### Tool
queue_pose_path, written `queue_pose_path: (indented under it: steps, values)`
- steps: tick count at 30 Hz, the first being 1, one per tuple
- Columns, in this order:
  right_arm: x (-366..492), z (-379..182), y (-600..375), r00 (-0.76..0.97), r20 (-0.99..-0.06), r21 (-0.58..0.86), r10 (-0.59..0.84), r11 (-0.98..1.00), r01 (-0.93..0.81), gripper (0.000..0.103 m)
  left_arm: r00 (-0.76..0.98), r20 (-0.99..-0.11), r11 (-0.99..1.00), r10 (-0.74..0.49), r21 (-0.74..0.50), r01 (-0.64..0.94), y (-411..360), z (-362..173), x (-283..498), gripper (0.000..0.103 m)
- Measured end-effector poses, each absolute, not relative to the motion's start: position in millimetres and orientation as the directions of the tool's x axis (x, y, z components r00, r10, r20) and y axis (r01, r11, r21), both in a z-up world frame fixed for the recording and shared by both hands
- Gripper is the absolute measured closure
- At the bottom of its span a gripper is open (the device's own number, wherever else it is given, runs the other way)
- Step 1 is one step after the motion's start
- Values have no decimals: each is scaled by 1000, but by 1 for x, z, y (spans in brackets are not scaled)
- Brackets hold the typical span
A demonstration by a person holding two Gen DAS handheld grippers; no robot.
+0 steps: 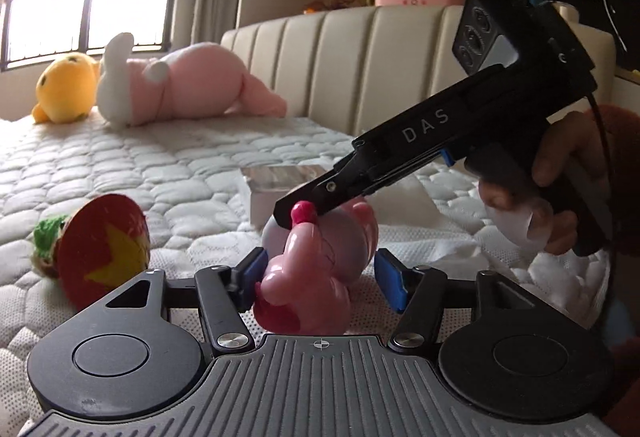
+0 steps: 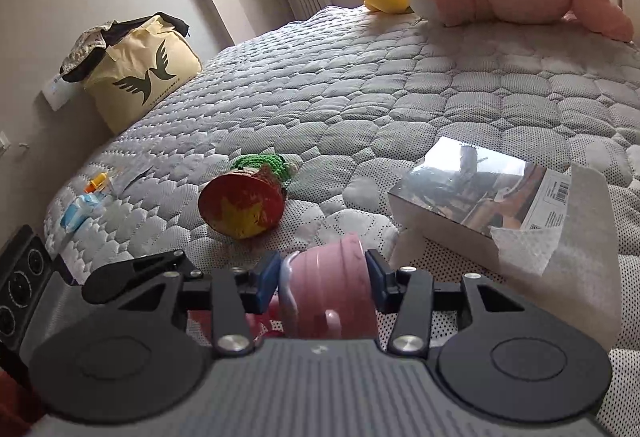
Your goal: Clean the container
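A glossy pink piggy-shaped container [image 1: 320, 269] lies on the quilted mattress [image 1: 140, 165]. My left gripper [image 1: 322, 279] straddles its body. The left blue pad touches it and a small gap shows at the right pad. My right gripper [image 1: 298, 215] comes down from the right, held by a person's hand [image 1: 560, 173], with its tip closed around the container's top by a red knob [image 1: 302, 211]. In the right wrist view both pads of the right gripper [image 2: 322, 283] press on the pink rounded top [image 2: 326, 289]. The hand also holds a white tissue [image 1: 516, 225].
A red pot with a yellow star and green knitting [image 2: 242, 207] lies tipped to the left. A silvery box [image 2: 472, 189] and white paper towel [image 2: 576, 237] sit to the right. Pink [image 1: 188, 85] and yellow [image 1: 66, 87] plush toys lie far back. A cream bag [image 2: 140, 77] stands by the wall.
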State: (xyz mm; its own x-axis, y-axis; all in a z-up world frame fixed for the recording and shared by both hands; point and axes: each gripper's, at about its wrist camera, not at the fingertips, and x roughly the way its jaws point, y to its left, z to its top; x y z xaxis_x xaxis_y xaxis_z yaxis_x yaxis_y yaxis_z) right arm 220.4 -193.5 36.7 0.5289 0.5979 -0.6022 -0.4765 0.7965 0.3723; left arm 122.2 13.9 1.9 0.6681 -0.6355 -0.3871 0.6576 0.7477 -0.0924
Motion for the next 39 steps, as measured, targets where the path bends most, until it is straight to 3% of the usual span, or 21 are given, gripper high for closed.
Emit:
queue_pose_path:
  steps: [1,3,5,8,9,12,15,18,19,20,22,26,27,29,33,39]
  values:
    - [217,39,-197,555,-591,362,585,808,-465,52,666,-389,749,-636,-105,654,16,1,124,40]
    - [198,46,-210,685,-547,257,482,875,-410,39,672,-395,761,-626,-122,637,18,-1,128,39]
    - [179,53,-223,796,-480,155,368,929,-336,14,682,-394,773,-616,-137,619,22,-1,131,40]
    - [153,59,-243,907,-370,35,203,978,-204,8,694,-385,785,-608,-162,598,27,0,134,40]
    - [154,49,-250,892,-407,54,197,980,-192,9,697,-382,788,-607,-171,592,29,0,135,40]
    - [156,19,-267,839,-511,105,186,983,-153,21,696,-381,788,-609,-192,585,34,1,137,40]
    - [169,-8,-269,792,-577,148,198,980,-136,43,687,-393,784,-612,-187,592,35,1,137,40]
    - [180,-17,-264,770,-580,210,264,962,-172,68,674,-413,780,-613,-180,599,34,0,138,37]
    - [181,-10,-260,764,-568,237,306,950,-205,94,670,-420,780,-612,-177,601,34,0,138,36]
    - [181,-3,-256,756,-555,264,348,935,-237,98,669,-423,780,-611,-177,600,33,-1,139,34]
    - [180,12,-247,735,-518,322,437,896,-306,98,671,-426,781,-607,-165,602,32,-1,138,33]
    - [161,53,-218,641,-355,489,680,720,-493,98,679,-429,781,-595,-111,615,25,-2,132,22]
    - [159,56,-207,610,-351,493,711,693,-525,98,681,-427,780,-595,-101,618,24,-2,131,20]
    - [156,55,-187,558,-371,485,742,667,-565,98,685,-424,779,-592,-86,621,22,-2,129,18]
    - [156,30,-159,520,-511,402,685,725,-560,97,686,-428,781,-589,-83,619,23,-3,128,15]
    - [163,18,-189,544,-550,441,633,774,-454,95,682,-434,772,-588,-50,634,20,-3,124,10]
